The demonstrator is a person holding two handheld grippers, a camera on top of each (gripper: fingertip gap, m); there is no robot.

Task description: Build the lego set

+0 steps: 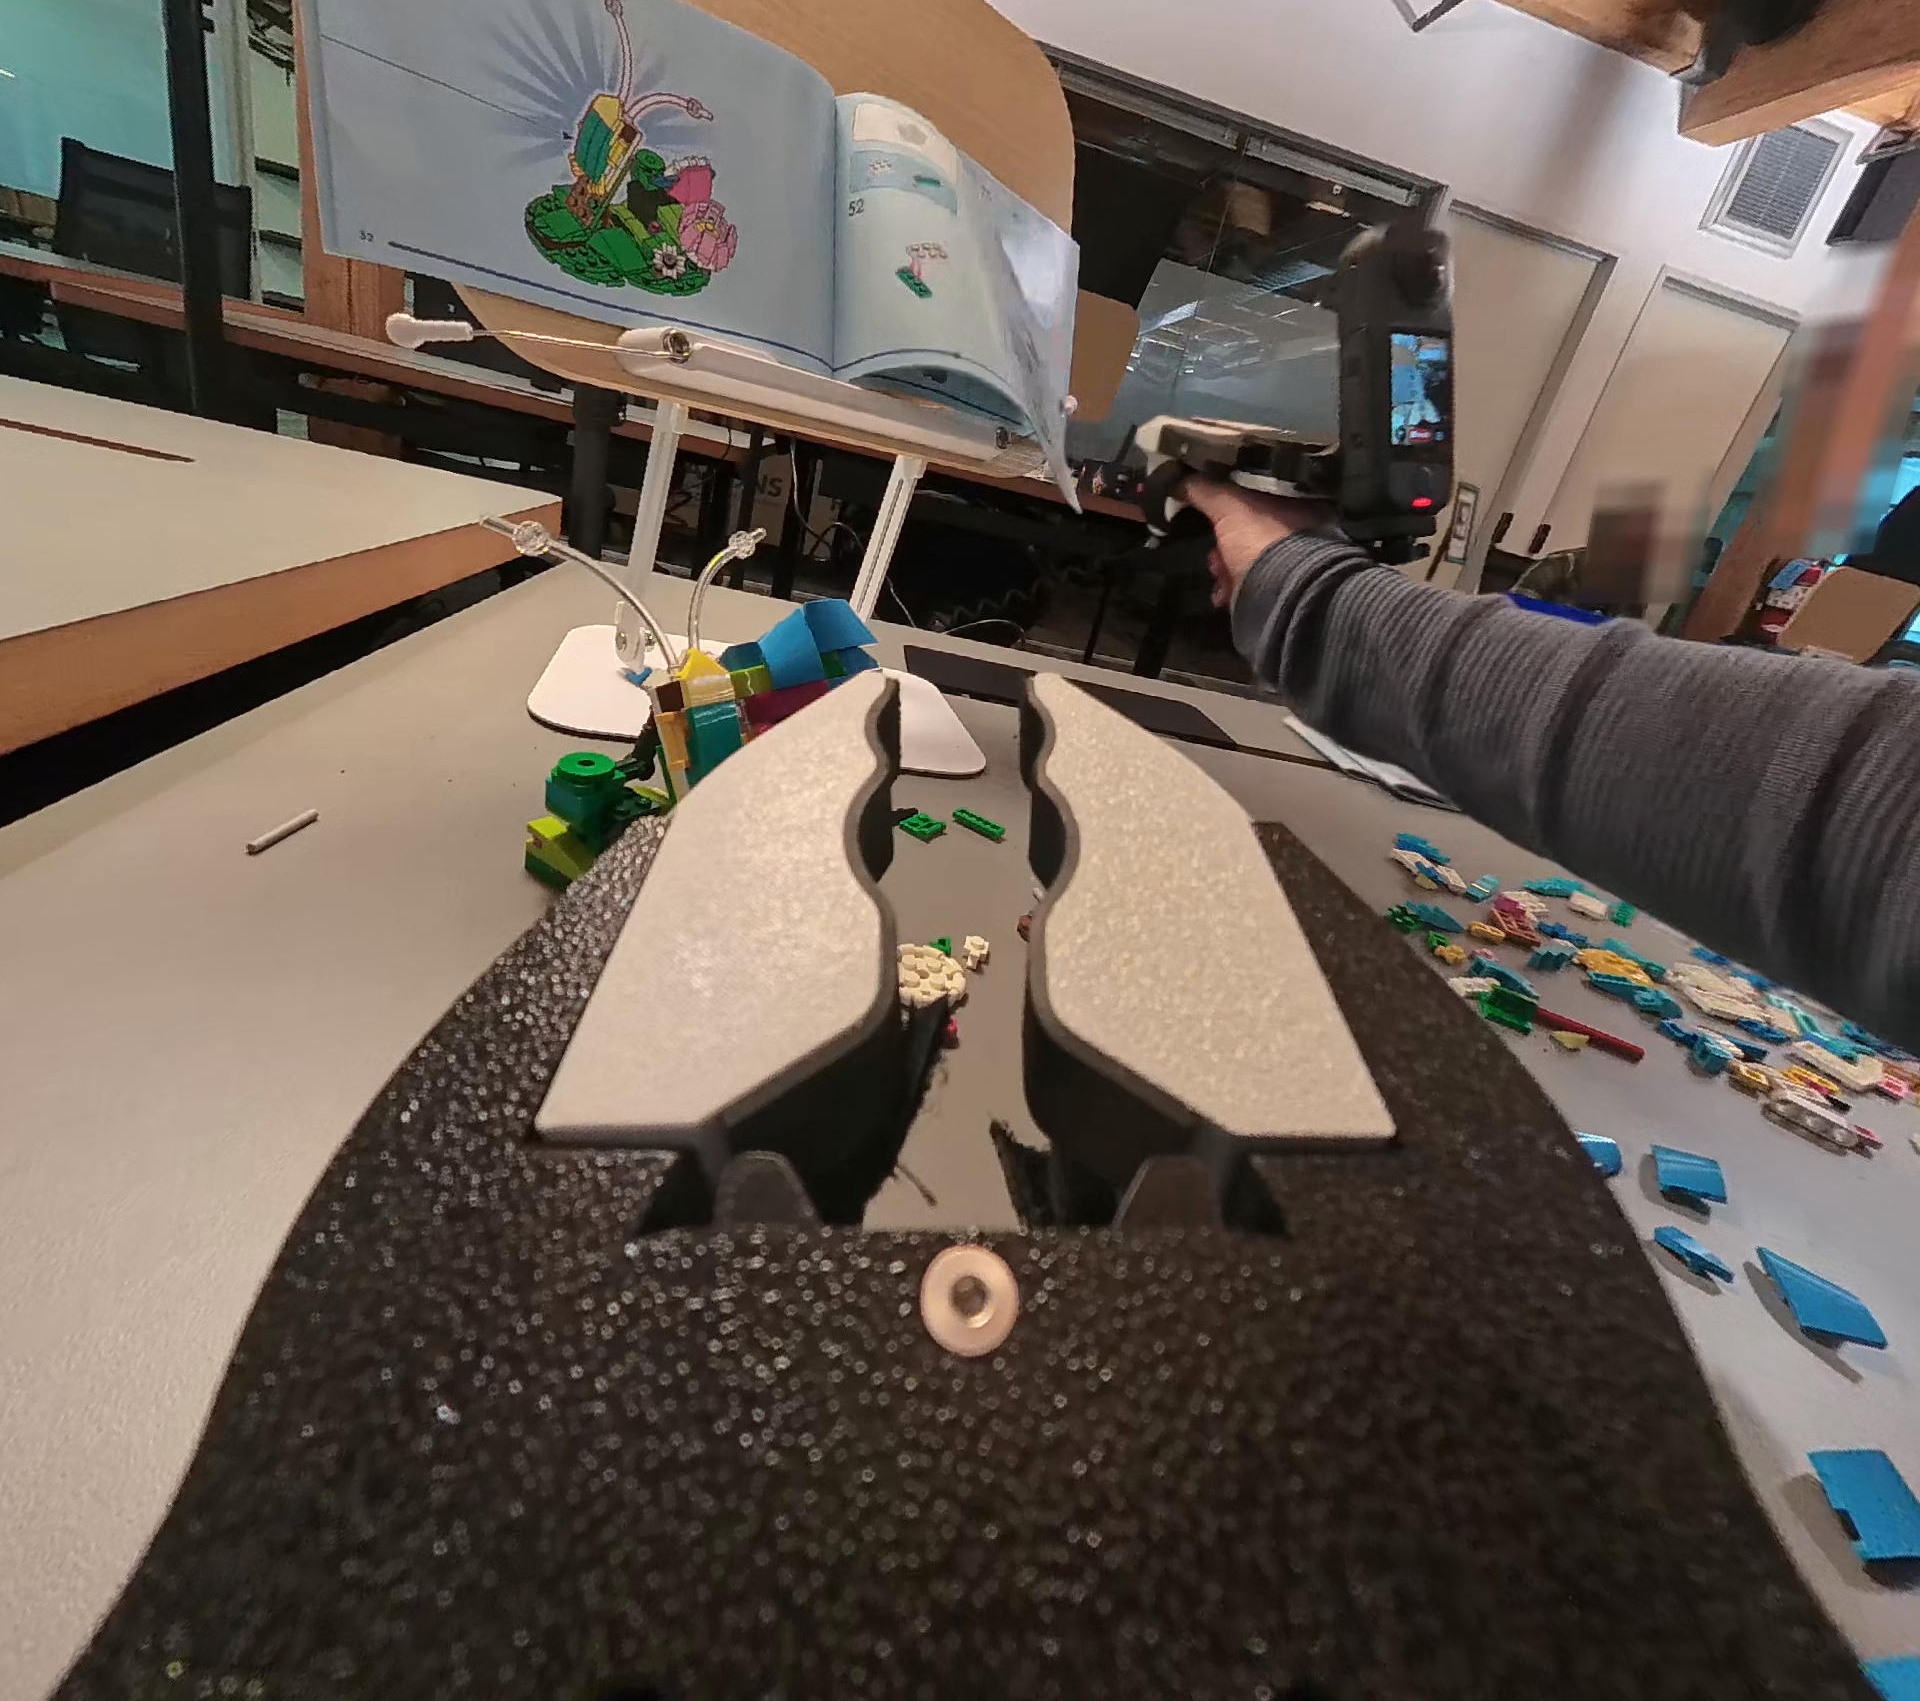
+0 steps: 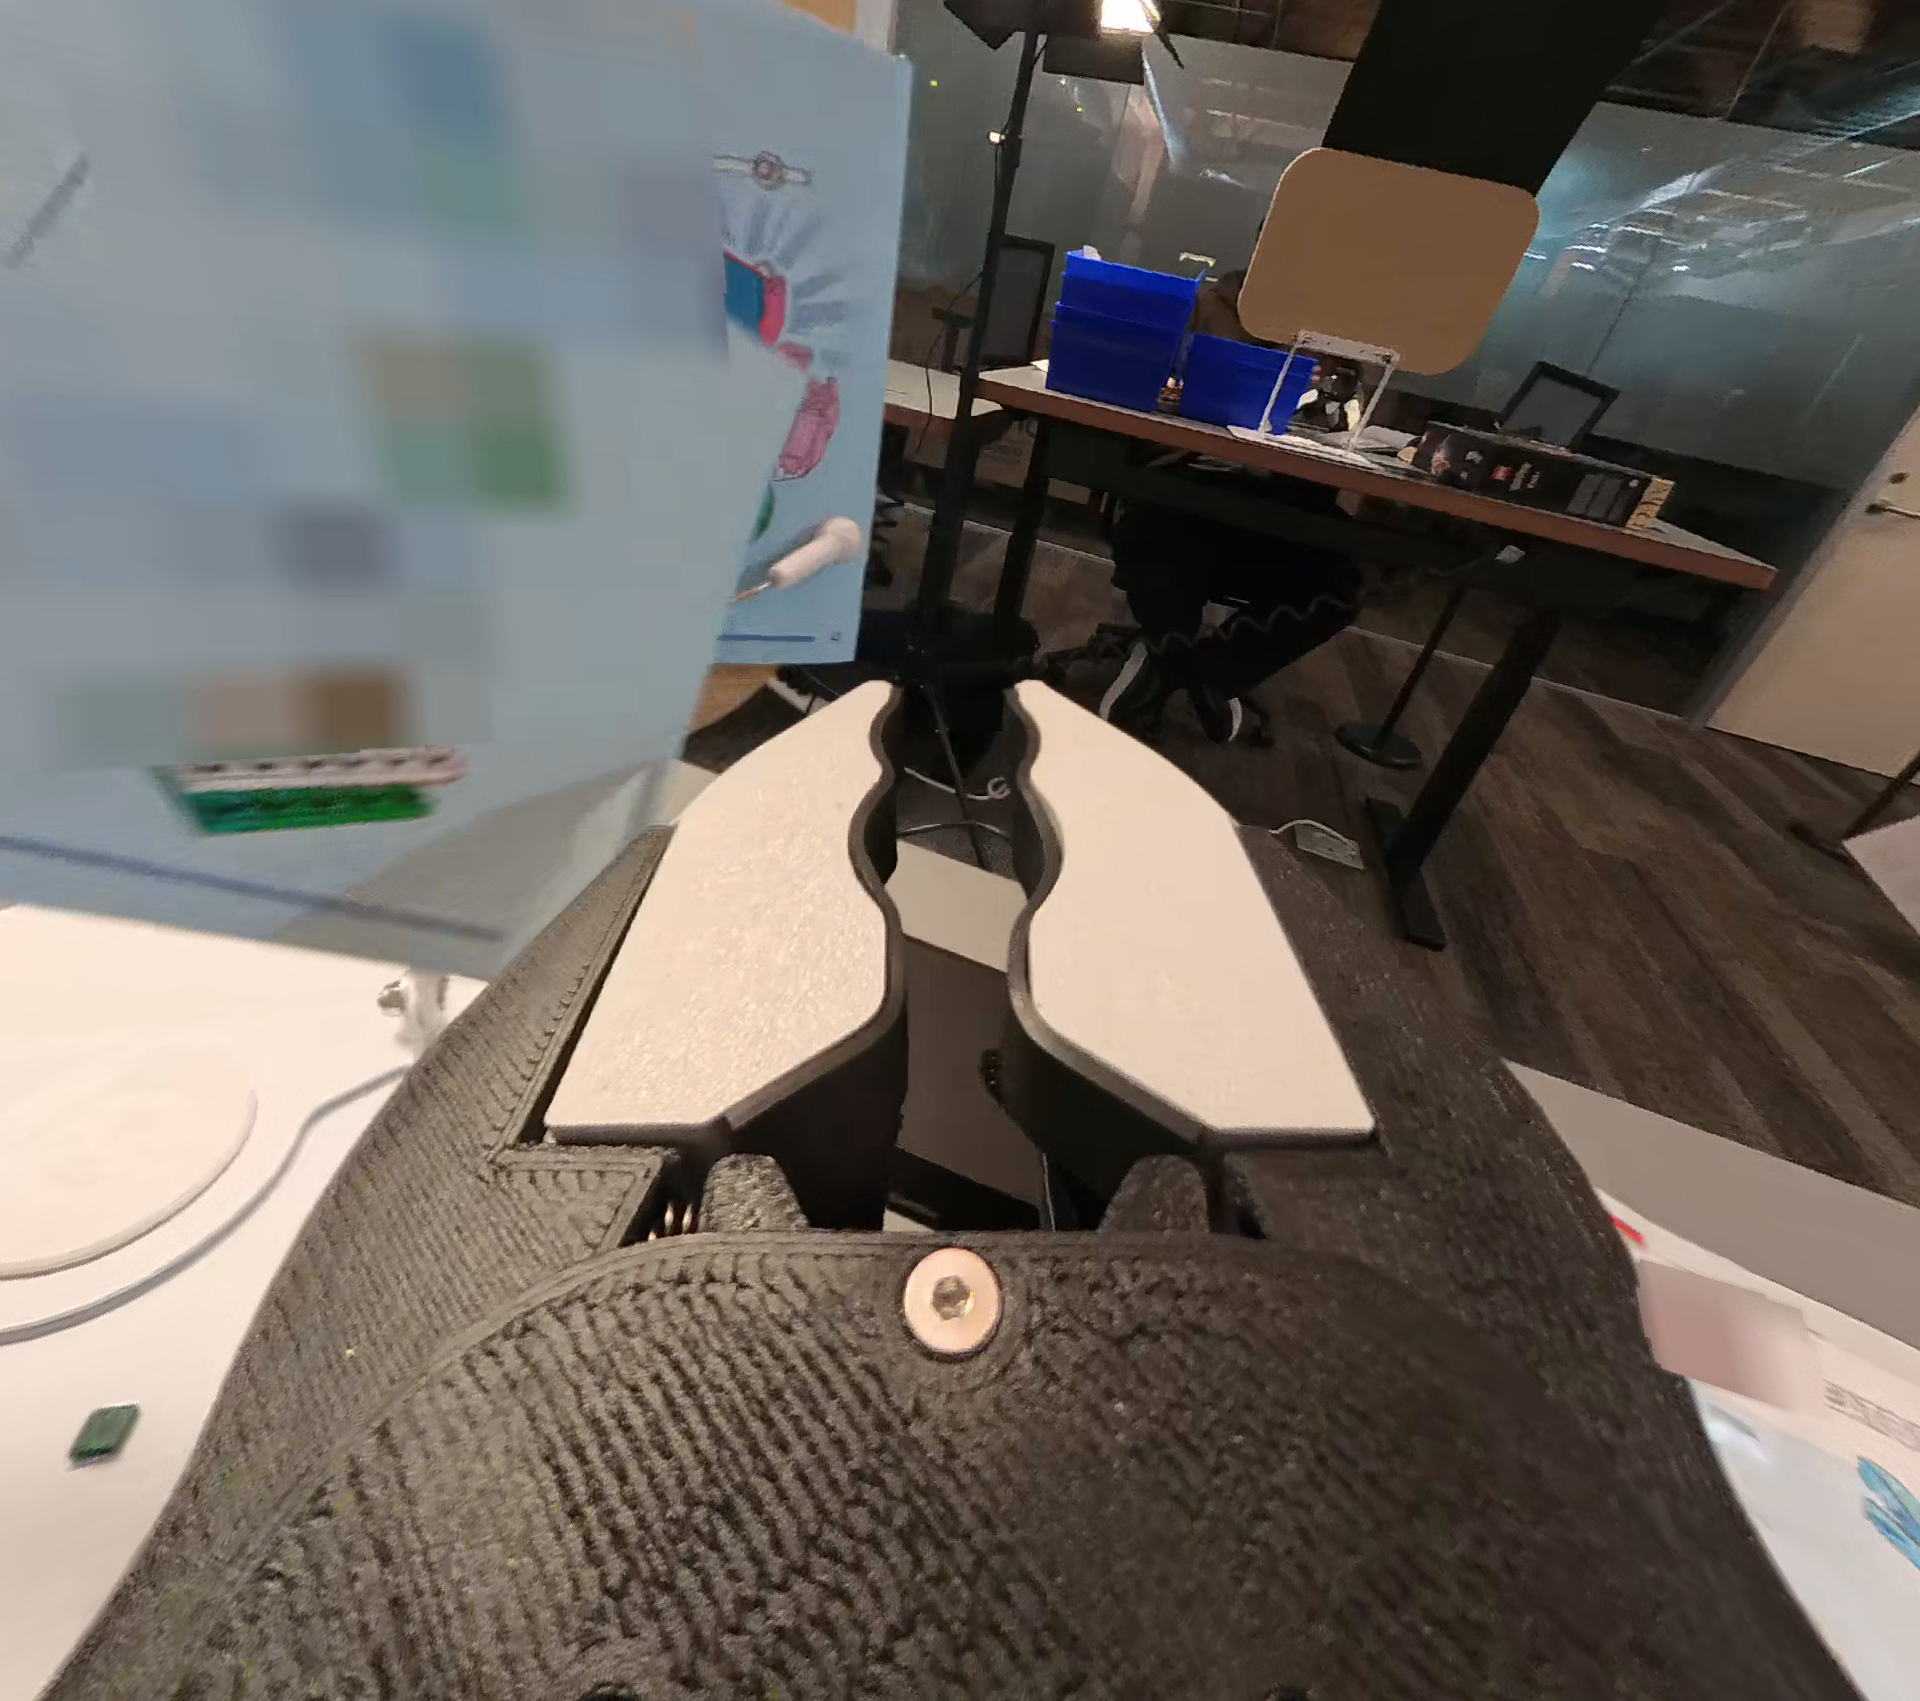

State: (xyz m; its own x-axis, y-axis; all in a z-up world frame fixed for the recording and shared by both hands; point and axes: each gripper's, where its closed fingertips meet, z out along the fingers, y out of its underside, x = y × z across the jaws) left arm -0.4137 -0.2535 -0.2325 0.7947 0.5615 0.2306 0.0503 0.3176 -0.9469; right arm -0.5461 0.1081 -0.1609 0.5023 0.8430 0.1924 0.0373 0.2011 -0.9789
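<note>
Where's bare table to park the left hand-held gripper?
Free: grey table left of the partial lego build, only a small grey rod there. Crowded: right side, with loose lego pieces and blue panels. Small green plates lie between the left hand-held gripper's fingers.

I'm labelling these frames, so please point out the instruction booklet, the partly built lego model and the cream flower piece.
instruction booklet [image 1: 582, 124]: left wrist view, on its open left page.
partly built lego model [image 1: 698, 721]: left wrist view, on its colourful upright part.
cream flower piece [image 1: 932, 972]: left wrist view, on its studded top.
</note>
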